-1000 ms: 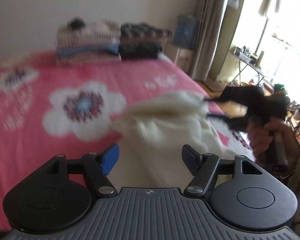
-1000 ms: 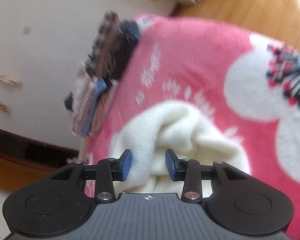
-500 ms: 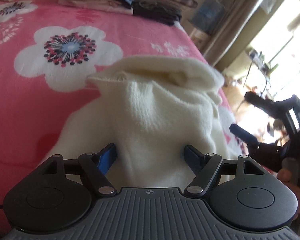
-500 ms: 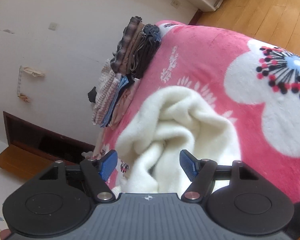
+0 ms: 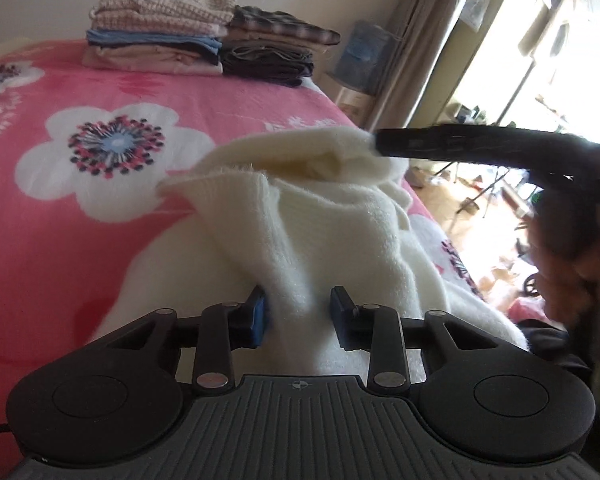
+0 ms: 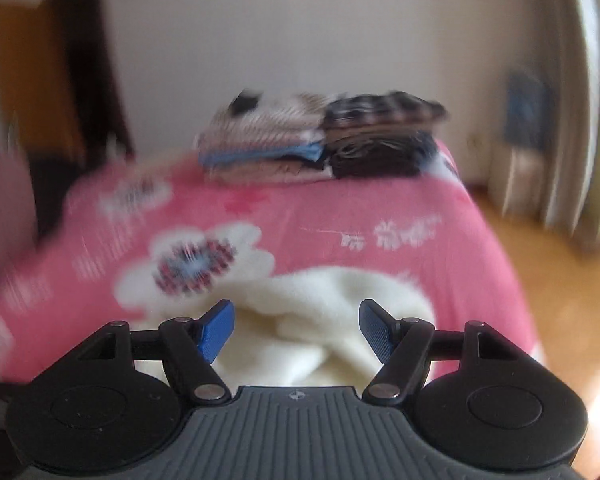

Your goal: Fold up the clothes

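Pink floral bedspread (image 5: pixel 80 240) filling most of the left wrist view, under and ahead of both grippers; big white flower print ahead-left of the left gripper. Same bedspread (image 6: pixel 300 216) in the right wrist view, blurred.

Cream knit sweater (image 5: pixel 320 232) bunched in a heap directly ahead of the left gripper, near part running down between its fingers, far part raised into a fold. In the right wrist view, sweater (image 6: pixel 324 312) lying below and just ahead of the fingers, rumpled, on the bedspread.

Two stacks of folded clothes far ahead at the back of the bed: lighter stack (image 5: pixel 156 36) with a small dark item on top, darker stack (image 5: pixel 272 52) touching it on the right. Also seen, blurred, far ahead of the right gripper (image 6: pixel 324 140).

Left gripper (image 5: pixel 298 312): jaws closing, narrow, sweater fabric between the blue pads and seemingly pinched at both sides.

Right gripper (image 6: pixel 296 330): jaws wide, nothing clamped, sweater visible beneath the gap, not gripped. From the left view, seen ahead-right as a dark blurred bar (image 5: pixel 460 142), tip at the raised edge of the sweater; contact unclear. Hand (image 5: pixel 568 256) on it, blurred.

Curtain and bright window far right of the left gripper.
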The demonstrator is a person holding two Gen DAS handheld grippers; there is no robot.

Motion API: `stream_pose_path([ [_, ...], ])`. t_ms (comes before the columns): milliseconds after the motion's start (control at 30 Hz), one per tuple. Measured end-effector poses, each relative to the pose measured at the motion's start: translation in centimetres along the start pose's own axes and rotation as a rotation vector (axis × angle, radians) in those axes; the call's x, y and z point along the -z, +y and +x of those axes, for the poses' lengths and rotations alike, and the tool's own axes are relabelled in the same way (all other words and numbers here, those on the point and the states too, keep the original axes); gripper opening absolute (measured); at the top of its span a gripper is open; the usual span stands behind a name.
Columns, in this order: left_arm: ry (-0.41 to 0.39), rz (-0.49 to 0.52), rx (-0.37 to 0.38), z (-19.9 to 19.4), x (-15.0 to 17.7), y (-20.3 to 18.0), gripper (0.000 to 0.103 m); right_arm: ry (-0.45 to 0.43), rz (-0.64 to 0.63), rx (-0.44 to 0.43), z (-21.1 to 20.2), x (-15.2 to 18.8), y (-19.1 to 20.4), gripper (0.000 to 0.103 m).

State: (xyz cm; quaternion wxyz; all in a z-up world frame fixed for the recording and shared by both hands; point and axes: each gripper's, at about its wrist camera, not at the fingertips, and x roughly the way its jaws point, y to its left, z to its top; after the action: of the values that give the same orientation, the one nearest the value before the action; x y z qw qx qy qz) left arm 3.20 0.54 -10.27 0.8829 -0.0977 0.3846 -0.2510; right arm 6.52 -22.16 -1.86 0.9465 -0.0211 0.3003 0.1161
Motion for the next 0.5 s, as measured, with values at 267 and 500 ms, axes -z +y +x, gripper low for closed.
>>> stream_pose_path([
  [267, -0.015, -0.002, 0.024, 0.7, 0.5, -0.2, 0.053, 0.176, -0.380, 0.123, 8.7, 0.2, 2.6, 0.051],
  [500, -0.090, 0.207, -0.154, -0.9, 0.6, -2.7, 0.010, -0.002, -0.198, 0.233, 3.2, -1.7, 2.1, 0.027],
])
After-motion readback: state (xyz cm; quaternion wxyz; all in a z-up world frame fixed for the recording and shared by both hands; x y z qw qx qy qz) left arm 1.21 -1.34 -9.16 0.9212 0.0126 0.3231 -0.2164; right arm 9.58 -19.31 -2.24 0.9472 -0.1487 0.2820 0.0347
